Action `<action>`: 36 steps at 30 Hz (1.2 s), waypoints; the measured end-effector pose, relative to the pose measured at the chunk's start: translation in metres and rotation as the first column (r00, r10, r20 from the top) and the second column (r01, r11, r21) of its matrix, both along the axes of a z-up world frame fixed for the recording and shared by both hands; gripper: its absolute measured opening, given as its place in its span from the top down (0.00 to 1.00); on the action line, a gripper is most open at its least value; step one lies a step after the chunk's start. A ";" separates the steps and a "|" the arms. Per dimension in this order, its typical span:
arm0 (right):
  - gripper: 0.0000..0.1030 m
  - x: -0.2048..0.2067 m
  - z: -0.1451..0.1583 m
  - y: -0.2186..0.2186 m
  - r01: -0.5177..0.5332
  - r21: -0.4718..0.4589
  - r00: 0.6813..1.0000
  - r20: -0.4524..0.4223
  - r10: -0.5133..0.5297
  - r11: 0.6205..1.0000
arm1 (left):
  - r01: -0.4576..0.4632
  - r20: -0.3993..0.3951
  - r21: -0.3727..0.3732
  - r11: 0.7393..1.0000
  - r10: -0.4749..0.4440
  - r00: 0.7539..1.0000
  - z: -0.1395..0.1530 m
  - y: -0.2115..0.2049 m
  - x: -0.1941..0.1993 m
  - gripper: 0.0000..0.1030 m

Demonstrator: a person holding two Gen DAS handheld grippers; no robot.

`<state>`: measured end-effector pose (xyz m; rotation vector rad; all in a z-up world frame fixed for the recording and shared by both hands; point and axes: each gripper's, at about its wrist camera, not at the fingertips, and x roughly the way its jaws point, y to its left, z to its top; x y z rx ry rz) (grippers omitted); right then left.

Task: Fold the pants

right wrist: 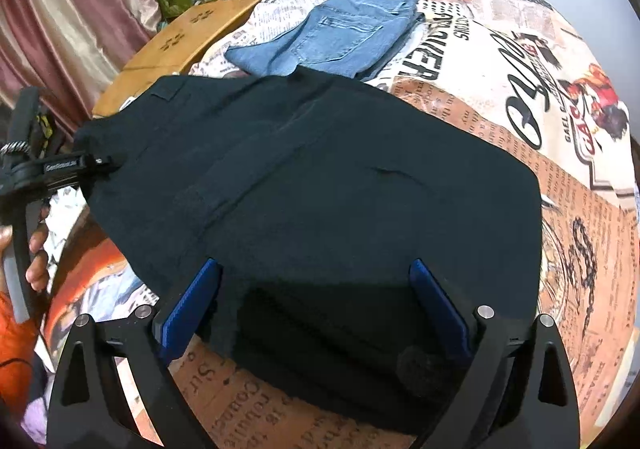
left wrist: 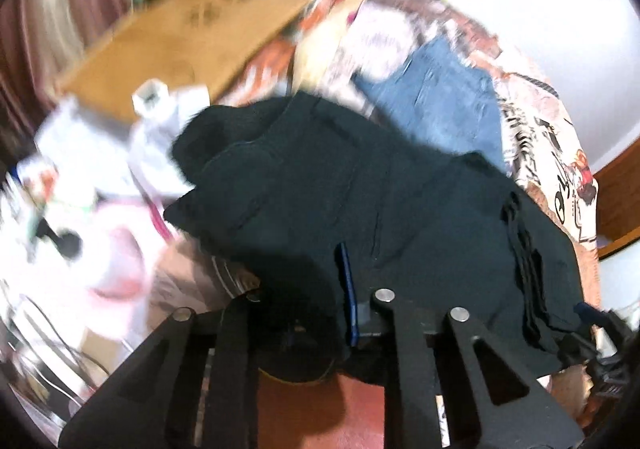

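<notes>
Two pairs of pants lie on my printed bedspread: folded jeans at the back, dark pants spread in front. I judge a fold is starting. My left gripper is pinched on their edge; my right gripper gapes over the near hem, gripping nothing. Next, it must clamp too.

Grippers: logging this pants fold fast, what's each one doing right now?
Left gripper: fingers closed on the black pants.
Right gripper: fingers open, astride the black pants' near edge, gripping nothing.
</notes>
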<state>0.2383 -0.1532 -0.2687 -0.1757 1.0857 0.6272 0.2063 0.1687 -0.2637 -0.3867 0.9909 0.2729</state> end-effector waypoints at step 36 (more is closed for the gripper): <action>0.08 -0.012 -0.016 -0.139 0.248 0.137 0.968 -0.059 -0.242 0.959 | 0.683 0.016 0.052 0.728 -0.685 0.728 0.059 -0.304 0.066 0.67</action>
